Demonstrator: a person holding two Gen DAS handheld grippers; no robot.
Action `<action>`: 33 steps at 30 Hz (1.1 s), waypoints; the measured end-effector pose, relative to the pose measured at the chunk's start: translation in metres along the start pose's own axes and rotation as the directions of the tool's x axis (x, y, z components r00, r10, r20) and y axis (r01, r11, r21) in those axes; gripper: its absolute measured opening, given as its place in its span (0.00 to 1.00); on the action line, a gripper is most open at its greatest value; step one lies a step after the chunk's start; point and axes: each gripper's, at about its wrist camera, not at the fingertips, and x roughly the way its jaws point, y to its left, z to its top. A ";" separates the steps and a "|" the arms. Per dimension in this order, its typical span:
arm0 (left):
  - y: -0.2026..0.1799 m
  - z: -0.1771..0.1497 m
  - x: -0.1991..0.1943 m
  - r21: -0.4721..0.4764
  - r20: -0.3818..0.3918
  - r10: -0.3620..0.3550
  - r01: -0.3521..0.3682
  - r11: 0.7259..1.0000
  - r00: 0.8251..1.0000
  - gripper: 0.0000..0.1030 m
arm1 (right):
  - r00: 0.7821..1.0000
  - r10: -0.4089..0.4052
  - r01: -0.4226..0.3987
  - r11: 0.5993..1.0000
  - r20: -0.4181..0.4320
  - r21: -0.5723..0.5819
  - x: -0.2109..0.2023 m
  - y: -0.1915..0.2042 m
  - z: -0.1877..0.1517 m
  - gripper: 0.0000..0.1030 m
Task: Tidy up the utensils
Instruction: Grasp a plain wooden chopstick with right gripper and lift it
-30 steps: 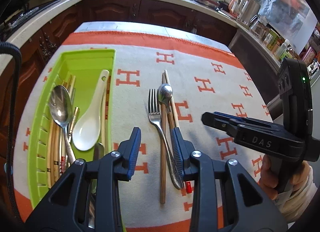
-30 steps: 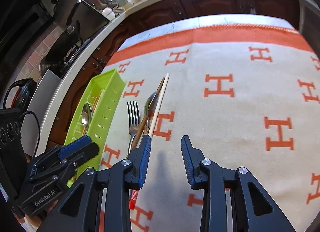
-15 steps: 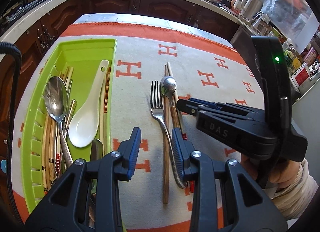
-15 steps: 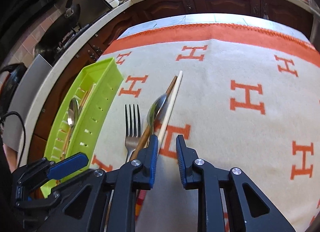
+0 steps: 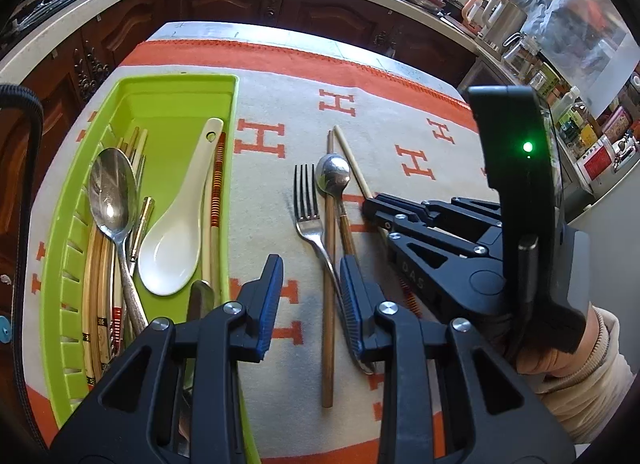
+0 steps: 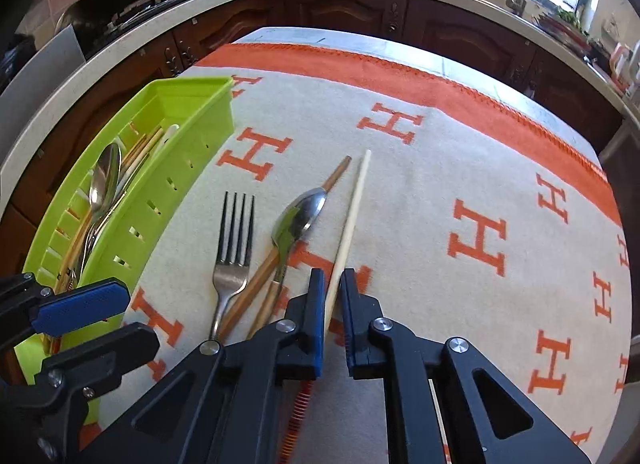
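Note:
On the cloth lie a fork (image 5: 308, 215), a small metal spoon (image 5: 332, 175), a brown wooden chopstick (image 5: 329, 304) and a cream chopstick (image 6: 354, 207) with a red-striped end (image 6: 298, 416). My right gripper (image 6: 331, 276) points down at the cloth, and its jaws are closing, pads against the cream chopstick. My left gripper (image 5: 308, 264) hovers over the fork handle, jaws closing a little, still apart and gripping nothing. The green tray (image 5: 176, 83) at the left holds a white ceramic spoon (image 5: 176, 240), a large metal spoon (image 5: 112, 191) and several chopsticks.
An orange-and-cream cloth (image 5: 260, 135) covers the table. Dark cabinets and a pale counter curve around the far side, with a kettle (image 5: 500, 19) and jars at the right. A person's hand (image 5: 540, 360) holds the right gripper's handle. The cloth's right half is bare.
My right gripper swung in from the right, came down over the cream chopstick and shut on it. My left gripper stayed over the fork handle.

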 end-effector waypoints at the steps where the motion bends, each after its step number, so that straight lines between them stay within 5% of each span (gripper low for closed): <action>1: -0.001 0.001 0.001 -0.001 -0.004 -0.006 0.006 1.000 1.000 0.24 | 1.000 0.004 -0.004 1.000 -0.001 0.027 -0.001 -0.007 -0.002 0.05; 10: -0.008 0.017 0.030 -0.021 -0.036 0.042 -0.043 0.999 0.998 0.24 | 0.987 0.158 -0.157 0.952 0.019 0.263 -0.020 -0.074 -0.044 0.05; 33: -0.035 0.054 0.084 0.139 -0.041 0.309 -0.301 0.944 0.950 0.25 | 0.939 0.328 -0.343 0.885 0.102 0.316 -0.034 -0.134 -0.086 0.05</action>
